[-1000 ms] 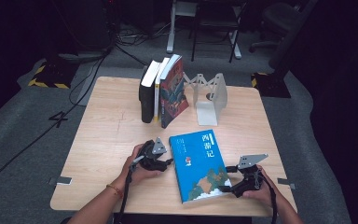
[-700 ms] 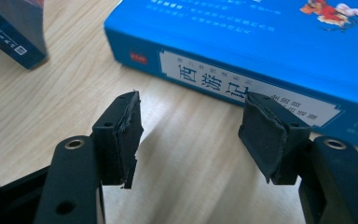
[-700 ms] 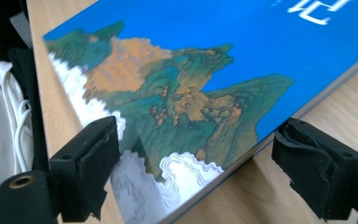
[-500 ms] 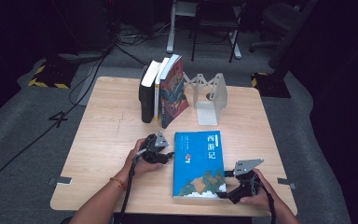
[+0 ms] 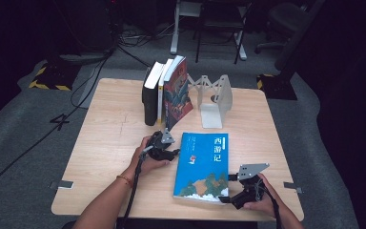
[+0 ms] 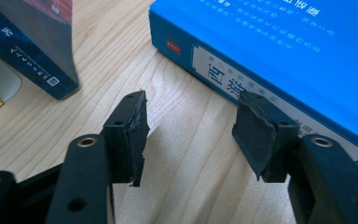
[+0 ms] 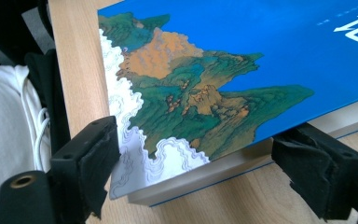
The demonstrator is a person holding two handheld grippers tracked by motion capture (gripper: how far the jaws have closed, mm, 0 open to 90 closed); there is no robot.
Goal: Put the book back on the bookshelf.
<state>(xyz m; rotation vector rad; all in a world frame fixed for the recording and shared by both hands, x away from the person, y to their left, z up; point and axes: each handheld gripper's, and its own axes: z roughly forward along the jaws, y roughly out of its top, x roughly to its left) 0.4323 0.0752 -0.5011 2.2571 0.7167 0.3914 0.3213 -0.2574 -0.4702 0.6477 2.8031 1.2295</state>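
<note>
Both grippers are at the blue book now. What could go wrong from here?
1. The blue book lies near the table's front edge; a push from the left gripper could slide it off.
2. The right gripper straddles only a bottom corner with open fingers; closing there may bend the cover or slip.
3. The upright books lean close behind; a lift could knock them.

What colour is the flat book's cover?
Bright blue cover, with a green-orange mountain scene; clearest in the right gripper view.
</note>
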